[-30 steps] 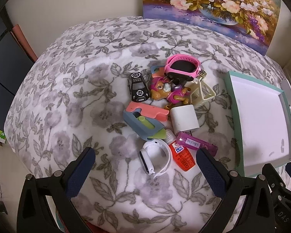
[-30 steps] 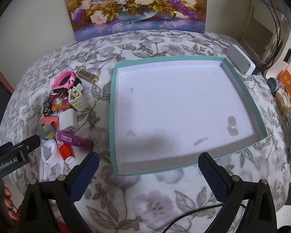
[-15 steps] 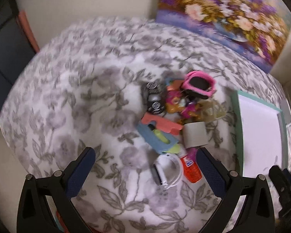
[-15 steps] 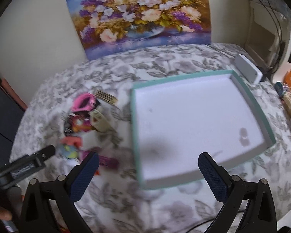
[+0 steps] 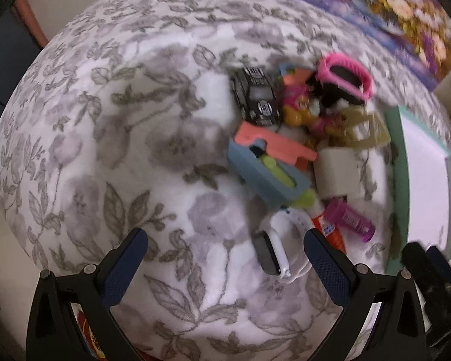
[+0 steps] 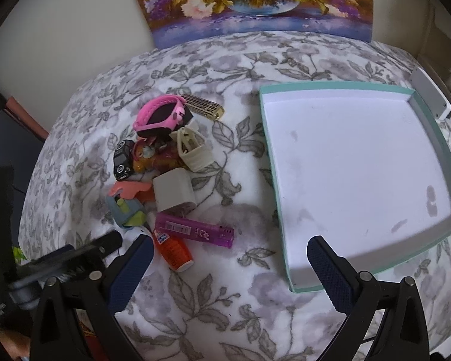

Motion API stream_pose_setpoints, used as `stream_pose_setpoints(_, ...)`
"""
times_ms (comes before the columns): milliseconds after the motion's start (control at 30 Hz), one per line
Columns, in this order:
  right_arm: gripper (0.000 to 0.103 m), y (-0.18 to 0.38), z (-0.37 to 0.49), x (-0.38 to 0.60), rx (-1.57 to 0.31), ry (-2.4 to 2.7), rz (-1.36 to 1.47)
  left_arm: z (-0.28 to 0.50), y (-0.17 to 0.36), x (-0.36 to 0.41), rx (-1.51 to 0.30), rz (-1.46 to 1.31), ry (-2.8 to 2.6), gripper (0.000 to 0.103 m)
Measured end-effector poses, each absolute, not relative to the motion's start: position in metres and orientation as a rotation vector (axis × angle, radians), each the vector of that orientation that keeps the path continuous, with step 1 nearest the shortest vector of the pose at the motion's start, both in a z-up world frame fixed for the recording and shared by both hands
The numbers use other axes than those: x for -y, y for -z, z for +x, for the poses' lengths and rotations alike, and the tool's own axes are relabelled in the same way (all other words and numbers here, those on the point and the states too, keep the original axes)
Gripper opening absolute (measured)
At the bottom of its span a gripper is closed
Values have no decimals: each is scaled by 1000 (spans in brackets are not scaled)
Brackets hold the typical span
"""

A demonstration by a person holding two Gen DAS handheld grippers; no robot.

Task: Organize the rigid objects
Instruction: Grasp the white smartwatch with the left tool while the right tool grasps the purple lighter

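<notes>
A pile of small objects lies on the floral cloth: a pink watch (image 6: 161,115), black toy car (image 6: 122,159), white charger cube (image 6: 173,190), purple lighter (image 6: 194,230), orange tube (image 6: 173,251), cream plastic piece (image 6: 192,149), gold harmonica (image 6: 204,109). In the left wrist view I see the car (image 5: 255,97), a blue and coral holder (image 5: 264,168) and a white watch (image 5: 275,248). A teal-rimmed white tray (image 6: 269,138) is empty, right of the pile. My left gripper (image 5: 225,263) is open and empty, near the white watch. My right gripper (image 6: 230,270) is open and empty, between pile and tray.
A flower painting (image 6: 255,0) leans on the wall behind the table. A white device (image 6: 430,97) lies beyond the tray's far right corner. The table edge falls away on the left, with dark furniture (image 5: 3,69) beyond.
Both grippers swung: the left view shifted so the pile sits further right and closer; the right view turned left, bringing the pile toward the middle. Nothing was grasped.
</notes>
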State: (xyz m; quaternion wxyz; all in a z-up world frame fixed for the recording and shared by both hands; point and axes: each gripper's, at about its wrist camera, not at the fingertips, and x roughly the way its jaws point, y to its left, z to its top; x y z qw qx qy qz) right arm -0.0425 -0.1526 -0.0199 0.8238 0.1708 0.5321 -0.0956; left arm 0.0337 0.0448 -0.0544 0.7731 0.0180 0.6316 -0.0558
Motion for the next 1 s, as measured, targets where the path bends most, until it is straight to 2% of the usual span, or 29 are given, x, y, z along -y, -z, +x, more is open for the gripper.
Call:
stream_pose_setpoints(100,103,21,-43,157,-1134,223,379,32,62,-35,-1392,80,125,102)
stream_pose_setpoints(167,103,22,-44,160,-1135,230,391,31,67,-30,-1394,118,117,92)
stream_pose_setpoints(233,103,21,-44,160,-1134,230,391,31,72,-26,-1409,126,125,73)
stream_pose_setpoints(367,103,21,-41,154,-1137,210,368,30,85,-15,-1428,115,176,57)
stream_pose_setpoints(467,103,23,-38,149,-1134,193,352,27,88,-5,-1419,116,221,36)
stream_pose_setpoints(500,103,23,-38,149,-1133,188,353,25,85,-2,-1423,107,235,22)
stream_pose_setpoints(533,103,24,-37,148,-1134,186,356,24,86,-2,-1423,100,234,14)
stream_pose_setpoints(1000,103,46,-20,128,-1176,146,435,21,92,-42,-1396,-96,91,13)
